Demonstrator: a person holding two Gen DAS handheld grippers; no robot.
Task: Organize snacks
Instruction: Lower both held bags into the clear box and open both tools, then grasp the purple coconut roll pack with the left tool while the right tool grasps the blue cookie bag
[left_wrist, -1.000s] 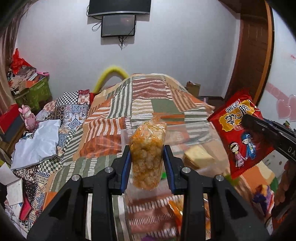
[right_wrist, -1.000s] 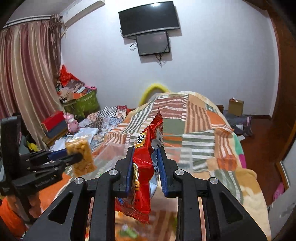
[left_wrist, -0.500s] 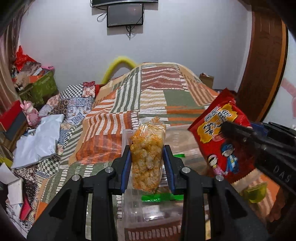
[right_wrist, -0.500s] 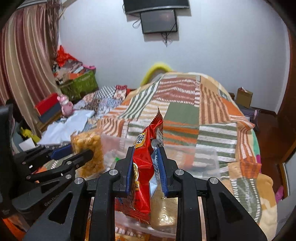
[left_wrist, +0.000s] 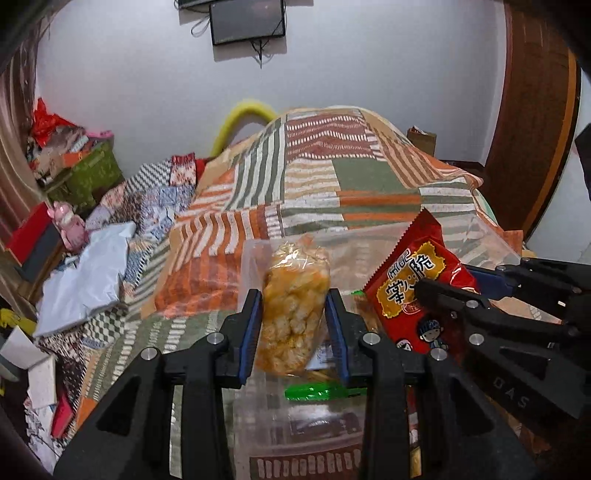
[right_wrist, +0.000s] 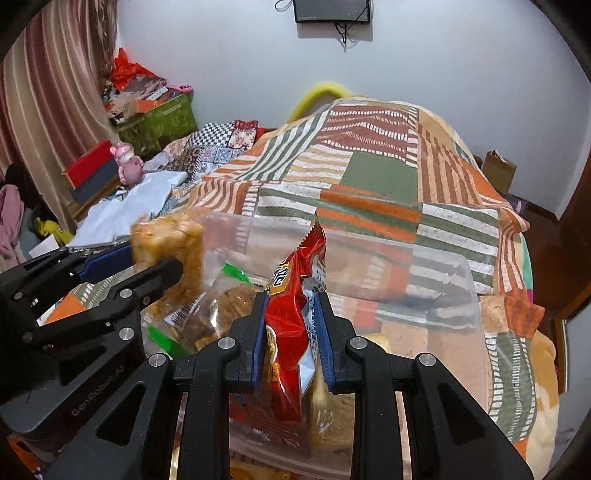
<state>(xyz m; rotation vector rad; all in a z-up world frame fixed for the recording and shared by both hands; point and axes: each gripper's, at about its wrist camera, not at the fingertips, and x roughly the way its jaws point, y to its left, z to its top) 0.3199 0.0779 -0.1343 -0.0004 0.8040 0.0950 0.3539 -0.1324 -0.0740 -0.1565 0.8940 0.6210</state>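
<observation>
Mid-task: left gripper fingers clamped on the puffed-snack bag, right gripper pinching the red chip packet — both held over the clear bin on the bed. A few snacks already inside; these two not yet released.
</observation>
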